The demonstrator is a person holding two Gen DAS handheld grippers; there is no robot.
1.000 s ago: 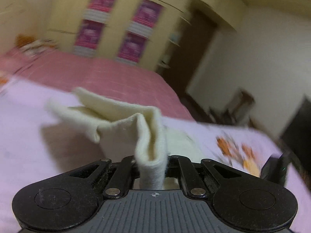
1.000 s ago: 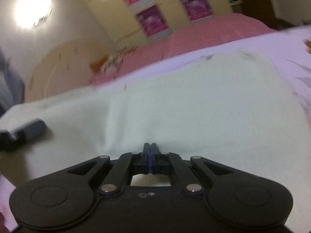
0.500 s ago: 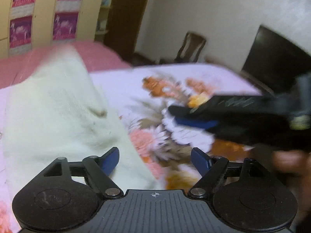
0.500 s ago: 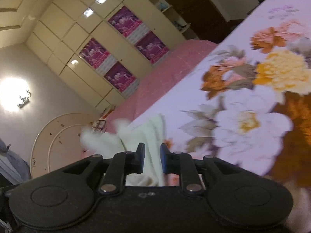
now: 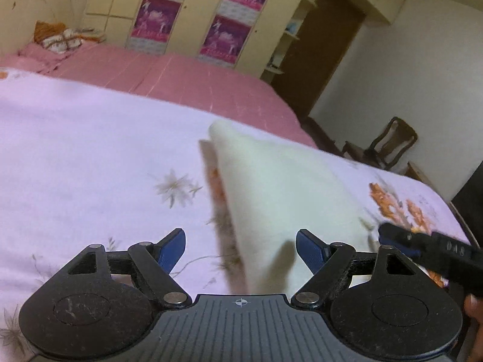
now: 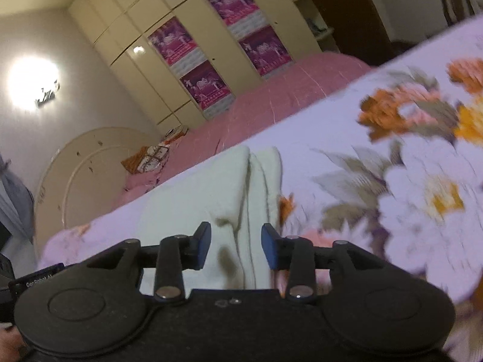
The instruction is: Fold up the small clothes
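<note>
One cream garment (image 5: 280,199) lies folded on my floral bedspread (image 5: 90,157), pink blanket (image 5: 187,78) beyond it. My left gripper (image 5: 241,249) stands wide open, nothing pinched, over the cloth's near edge. My right gripper (image 6: 235,246) is opening above the cloth, pads clear of it.

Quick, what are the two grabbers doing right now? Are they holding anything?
Left gripper: open wide, holding nothing; the cream cloth lies on the bed beyond it.
Right gripper: jaws opening, not pinching the cloth lying between them.
</note>
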